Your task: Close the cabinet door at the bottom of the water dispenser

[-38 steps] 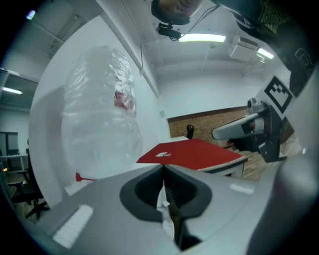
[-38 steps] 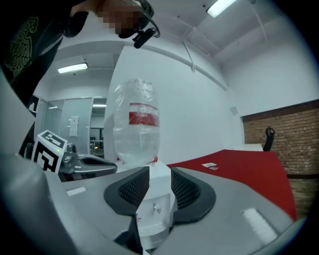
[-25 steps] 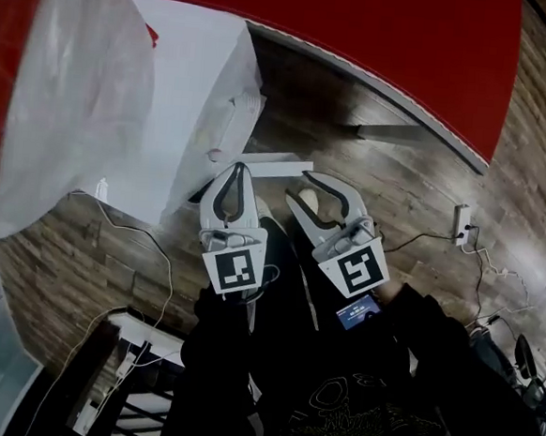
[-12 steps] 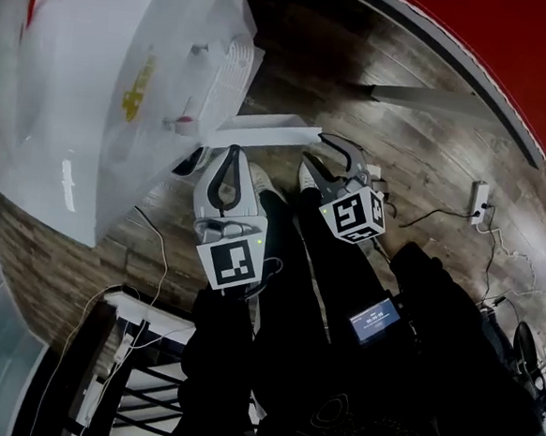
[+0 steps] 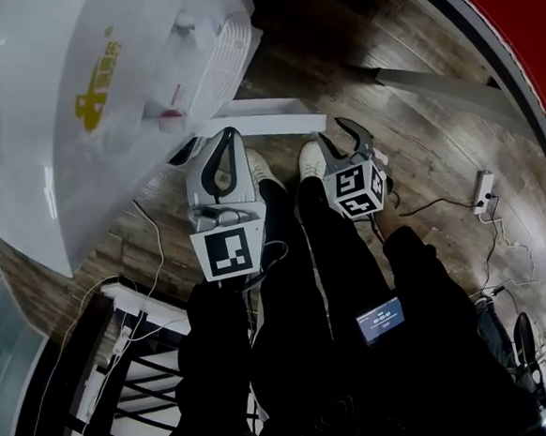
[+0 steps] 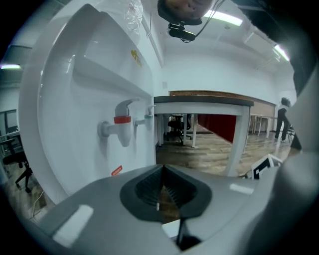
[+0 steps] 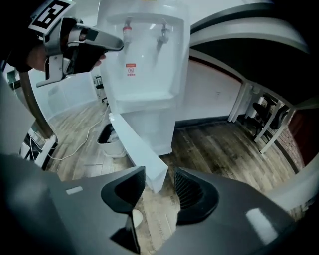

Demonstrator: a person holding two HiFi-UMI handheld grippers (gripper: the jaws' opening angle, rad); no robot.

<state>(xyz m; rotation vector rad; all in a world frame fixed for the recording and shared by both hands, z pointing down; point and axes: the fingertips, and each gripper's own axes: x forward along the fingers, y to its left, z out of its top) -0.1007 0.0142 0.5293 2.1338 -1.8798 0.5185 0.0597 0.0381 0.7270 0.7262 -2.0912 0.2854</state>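
Observation:
The white water dispenser (image 5: 94, 104) fills the upper left of the head view, and its bottom cabinet door (image 5: 261, 125) swings out over the wood floor. In the right gripper view the door (image 7: 134, 144) runs toward me and its free end lies between the jaws of my right gripper (image 7: 159, 172). Those jaws have just been opening and no pad presses on the door. In the head view my right gripper (image 5: 347, 138) points steeply down beside the door's end. My left gripper (image 5: 227, 133) is shut on nothing, held higher by the dispenser's red tap (image 6: 121, 124).
A small bin (image 7: 108, 139) stands on the floor left of the door, with a white cable beside it. A desk leg (image 5: 443, 85) and a power strip (image 5: 485, 190) with cords lie to the right. A black rack (image 5: 120, 370) is at lower left. My shoe (image 5: 311, 159) is near the door.
Both grippers have come down, the right one much further and tipped steeply toward the door's end, its jaws spread wider. The dispenser now fills more of the head view.

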